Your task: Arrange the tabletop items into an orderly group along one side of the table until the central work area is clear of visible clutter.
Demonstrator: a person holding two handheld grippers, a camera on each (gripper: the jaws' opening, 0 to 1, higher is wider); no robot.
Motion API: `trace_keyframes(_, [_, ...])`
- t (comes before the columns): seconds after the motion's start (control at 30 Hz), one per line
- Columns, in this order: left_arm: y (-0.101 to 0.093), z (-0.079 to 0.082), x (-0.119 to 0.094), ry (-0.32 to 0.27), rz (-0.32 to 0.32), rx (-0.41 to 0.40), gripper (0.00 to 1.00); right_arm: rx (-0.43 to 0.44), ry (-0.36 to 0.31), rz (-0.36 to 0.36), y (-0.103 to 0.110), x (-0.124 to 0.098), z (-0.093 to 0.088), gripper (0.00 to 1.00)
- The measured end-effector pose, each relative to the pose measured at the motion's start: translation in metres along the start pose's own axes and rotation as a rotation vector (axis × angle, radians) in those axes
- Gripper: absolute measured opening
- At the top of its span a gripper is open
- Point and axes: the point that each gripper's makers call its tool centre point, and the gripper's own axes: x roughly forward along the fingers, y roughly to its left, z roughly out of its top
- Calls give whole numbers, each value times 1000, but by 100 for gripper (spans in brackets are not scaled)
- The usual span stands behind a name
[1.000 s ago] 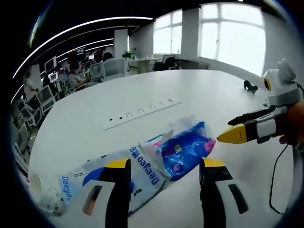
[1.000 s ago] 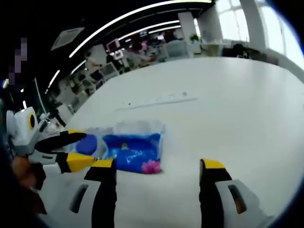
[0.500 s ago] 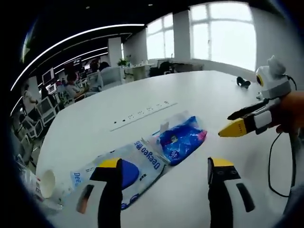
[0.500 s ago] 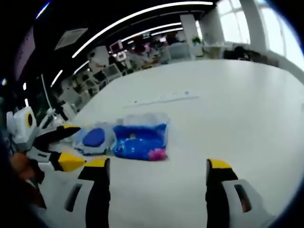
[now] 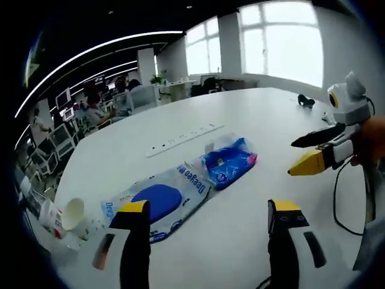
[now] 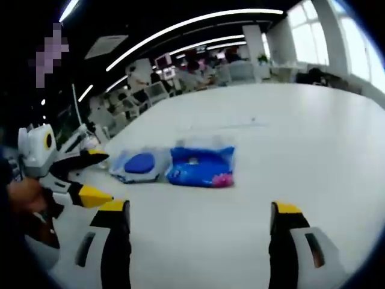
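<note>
Left gripper view looks across a large white worktop (image 5: 252,126), with the left gripper (image 5: 207,214) hovering above the near edge, its two yellow-tipped fingers (image 5: 133,208) spread wide apart and holding nothing. Ahead of them lie two soft packs touching end to end: a flat white wet-wipe pack (image 5: 157,200) with a big blue oval and blue lettering, and beyond it a crumpled blue tissue pack (image 5: 230,164) with a pink patch at its far end. A white power strip (image 5: 184,138) lies farther back, apart from the packs. Near the worktop's left edge sit tipped white paper cups (image 5: 71,214). A small black object (image 5: 305,101) rests far off by the windows. The right gripper (image 5: 313,150) enters from the right, held in a hand (image 5: 372,141), its fingers parted and empty, with a black cable (image 5: 337,198) trailing beneath it. Right gripper view shows the same two packs side by side in mid-worktop, and both grippers stand well clear of them.
</note>
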Motion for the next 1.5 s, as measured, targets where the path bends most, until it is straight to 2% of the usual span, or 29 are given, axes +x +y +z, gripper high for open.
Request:
trace_keyframes(0.17, [-4, -5, -15, -5, 4, 9, 83, -14, -5, 18, 12, -8, -7, 100])
trace_keyframes(0.5, [-4, -20, -43, -5, 20, -9, 85, -40, 0, 51, 31, -24, -22, 100])
trace_keyframes(0.93, [-5, -34, -76, -12, 49, -6, 89, -68, -13, 85, 51, -39, -30, 100])
trace_keyframes(1.1, [-6, -47, -90, -3, 58, -26, 90, -80, -8, 103, 62, -43, -38, 100])
trace_keyframes(1.37, [-7, -79, -108, 32, 84, -74, 90, -72, 18, 108, 73, -47, -63, 100])
trace_keyframes(1.5, [-6, -88, -115, 40, 98, -103, 91, -70, 27, 117, 81, -48, -73, 100])
